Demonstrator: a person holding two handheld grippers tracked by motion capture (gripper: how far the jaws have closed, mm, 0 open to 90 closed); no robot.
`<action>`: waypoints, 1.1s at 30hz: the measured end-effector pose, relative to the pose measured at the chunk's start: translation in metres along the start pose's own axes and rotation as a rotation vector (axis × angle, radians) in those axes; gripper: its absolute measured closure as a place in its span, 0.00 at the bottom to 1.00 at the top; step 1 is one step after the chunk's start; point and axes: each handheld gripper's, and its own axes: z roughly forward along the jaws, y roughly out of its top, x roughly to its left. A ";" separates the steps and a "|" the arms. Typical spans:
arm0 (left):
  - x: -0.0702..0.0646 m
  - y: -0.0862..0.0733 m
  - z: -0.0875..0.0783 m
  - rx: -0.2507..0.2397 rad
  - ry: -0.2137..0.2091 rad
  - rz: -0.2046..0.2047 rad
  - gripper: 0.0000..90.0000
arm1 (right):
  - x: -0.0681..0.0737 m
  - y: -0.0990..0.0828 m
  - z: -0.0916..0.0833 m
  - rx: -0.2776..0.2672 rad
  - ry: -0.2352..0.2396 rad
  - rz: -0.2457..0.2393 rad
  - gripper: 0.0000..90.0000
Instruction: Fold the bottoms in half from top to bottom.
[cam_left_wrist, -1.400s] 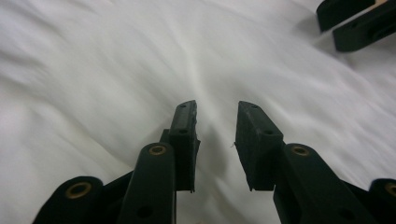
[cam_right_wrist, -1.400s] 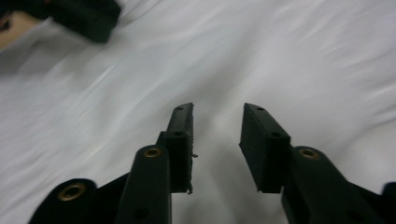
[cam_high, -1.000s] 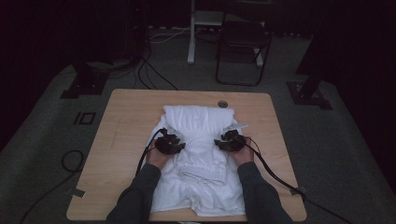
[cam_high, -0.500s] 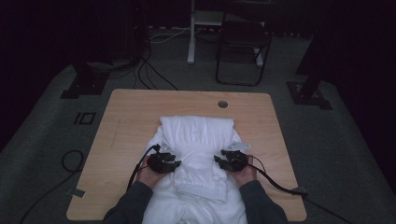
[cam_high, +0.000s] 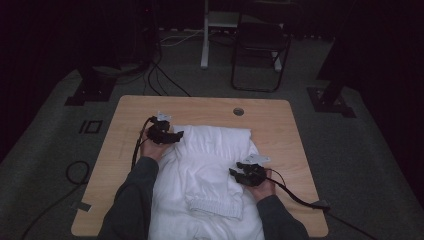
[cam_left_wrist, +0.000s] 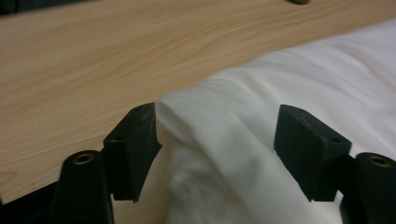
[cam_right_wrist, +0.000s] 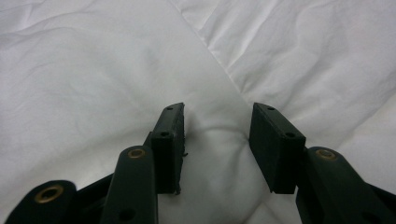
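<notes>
We are folding a white garment (cam_high: 210, 175) on the wooden surface (cam_high: 290, 130), and each of our grippers has its own part in that. The left gripper (cam_high: 175, 136) is at the far left corner of the cloth. Its jaws have just been opening, and in the left gripper view they stand wide apart with a soft ridge of the white garment (cam_left_wrist: 243, 140) rising between them. One jaw brushes the fold's edge, the other stands clear, so the cloth is let go, not pinched. We judge the corner was set down here to square off the folded far edge, with bare wood just beyond the left jaw.

The right gripper (cam_high: 237, 172) lies over the middle of the garment, near its right side. In the right gripper view its jaws are half parted around a small hump of the white garment (cam_right_wrist: 219, 154), yet gaps show on both sides, so nothing is clamped. It probably rests there to steady the layers. Below it, toward us, lies the ribbed hem (cam_high: 215, 206).
</notes>
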 end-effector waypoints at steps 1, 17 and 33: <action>0.000 0.000 0.000 0.000 0.000 0.000 0.32 | 0.000 0.000 0.000 0.000 0.000 0.000 0.61; 0.011 -0.014 0.045 0.142 -0.044 -0.037 0.82 | -0.003 0.002 -0.001 0.015 0.021 0.014 0.61; 0.020 -0.011 0.045 0.116 0.017 -0.124 0.41 | -0.111 0.077 0.019 -0.048 -0.046 0.311 0.38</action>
